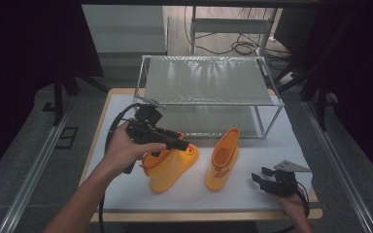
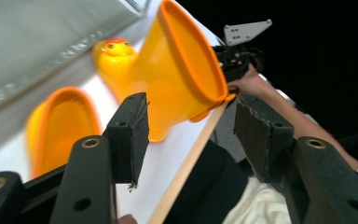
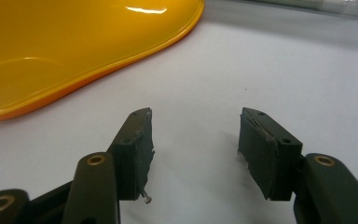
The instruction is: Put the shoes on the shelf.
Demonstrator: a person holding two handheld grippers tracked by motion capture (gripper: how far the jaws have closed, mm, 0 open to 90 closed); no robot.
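Two glossy orange-yellow rubber boots stand side by side on the white table top (image 1: 281, 145). My left gripper (image 1: 184, 144) hovers over the toe of the left boot (image 1: 167, 170), and its jaws stand open with nothing between them. In the left gripper view that gripper (image 2: 191, 121) faces the right boot (image 2: 182, 65), whose toe carries a duck face, and the left boot (image 2: 60, 126) is blurred close by. The right boot (image 1: 223, 160) stands mid-table. My right gripper (image 1: 260, 174) rests open near the front right corner. In the right gripper view it (image 3: 196, 135) sits low over bare table beside a boot's edge (image 3: 74, 51).
A two-tier metal-frame shelf (image 1: 209, 80) stands at the back of the table. The table's wooden front edge (image 1: 204, 213) runs close to both hands. Cables (image 1: 243, 47) lie on the floor behind the shelf.
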